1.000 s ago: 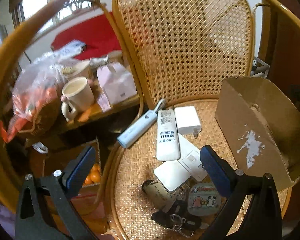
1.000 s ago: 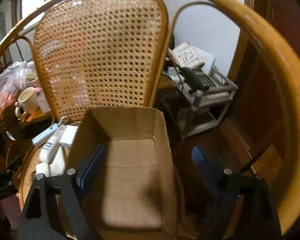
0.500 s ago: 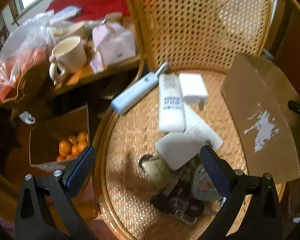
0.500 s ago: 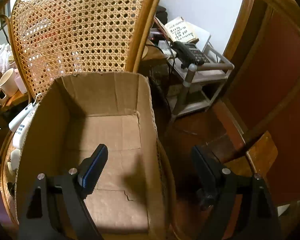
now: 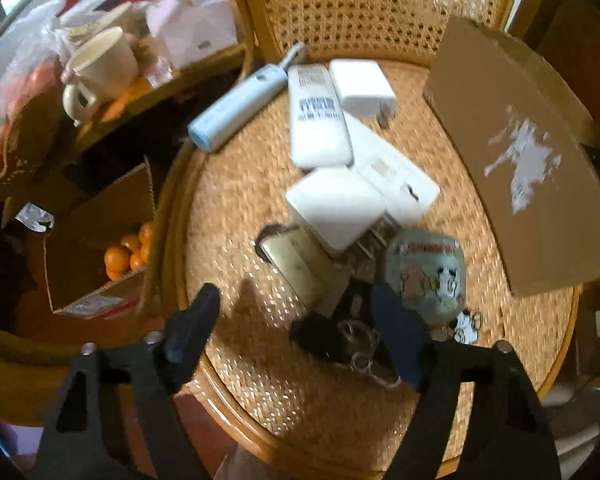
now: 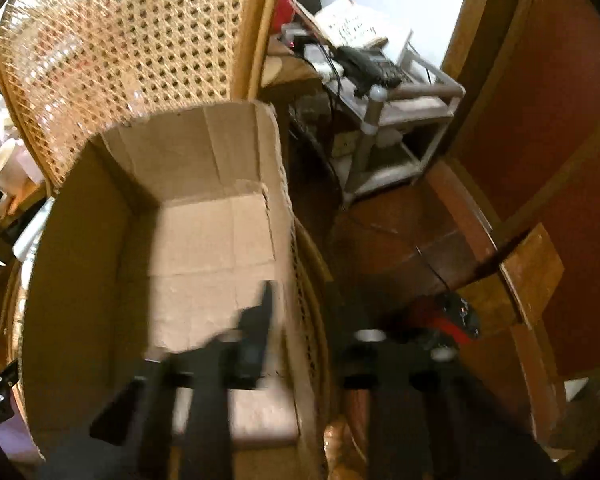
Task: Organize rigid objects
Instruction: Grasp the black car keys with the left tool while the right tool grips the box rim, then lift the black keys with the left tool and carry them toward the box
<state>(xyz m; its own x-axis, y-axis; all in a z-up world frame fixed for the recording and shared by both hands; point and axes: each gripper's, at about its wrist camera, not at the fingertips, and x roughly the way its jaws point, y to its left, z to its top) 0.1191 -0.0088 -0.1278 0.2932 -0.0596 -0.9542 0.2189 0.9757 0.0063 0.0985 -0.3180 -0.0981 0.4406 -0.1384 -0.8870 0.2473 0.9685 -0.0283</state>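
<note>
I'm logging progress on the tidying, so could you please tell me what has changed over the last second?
The left tool has dropped toward the key bunch on the rattan seat, its gap narrower. The right tool has closed in around the cardboard box right wall. Nothing is gripped; remotes, chargers and box have not moved.

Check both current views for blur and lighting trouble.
Left wrist view: mild motion blur, keys smeared, a shadow on the chair seat. Right wrist view: right gripper heavily smeared, floor dark, box floor brightly lit.
</note>
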